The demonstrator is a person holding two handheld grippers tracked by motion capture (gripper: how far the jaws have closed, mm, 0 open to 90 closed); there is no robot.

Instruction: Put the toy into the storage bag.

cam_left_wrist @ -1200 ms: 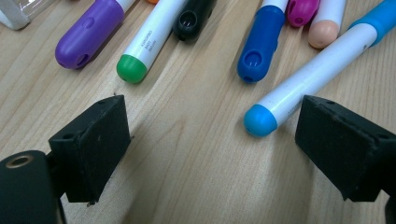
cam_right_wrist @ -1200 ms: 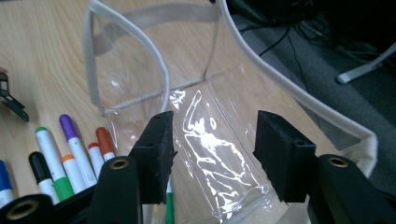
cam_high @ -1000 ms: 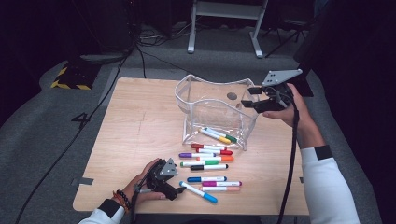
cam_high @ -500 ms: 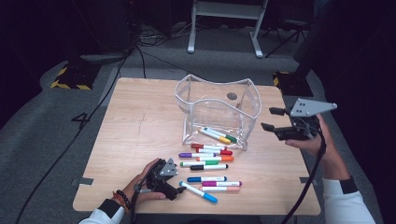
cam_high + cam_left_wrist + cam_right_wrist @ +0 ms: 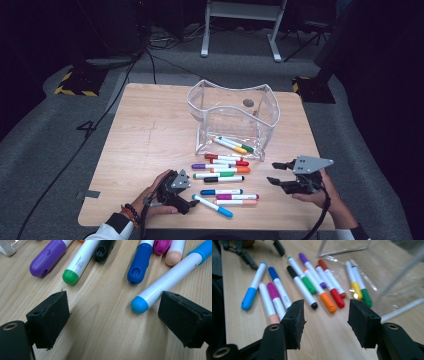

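Markers lie loose on the wooden table (image 5: 150,150) in front of a clear plastic pouch (image 5: 232,117) that stands open near the far middle; two of them, a yellow-capped marker (image 5: 231,145) and a green-capped one (image 5: 240,145), already rest on its floor at the mouth. The nearest loose one to the left gripper (image 5: 113,315) is the light-blue marker (image 5: 165,282) — its rounded cap end sits between the spread jaws, close by the right-hand pad but not pressed, nothing clamped. Beside it run a dark-blue marker (image 5: 140,263), a magenta one (image 5: 162,245) and a peach-tipped one (image 5: 173,255). Off to the side, the right gripper (image 5: 325,323) hovers low over bare wood with its jaws apart and empty; they have just been closing somewhat, with no thing between them, and the row of markers lies ahead of it. Judgement: the step in hand is a pick from the loose group. To do it well, centre the jaws across the barrel rather than the slippery cap end, square to its length, and close only once the neighbours are clear — the dark-blue one lies near enough to be dragged along.
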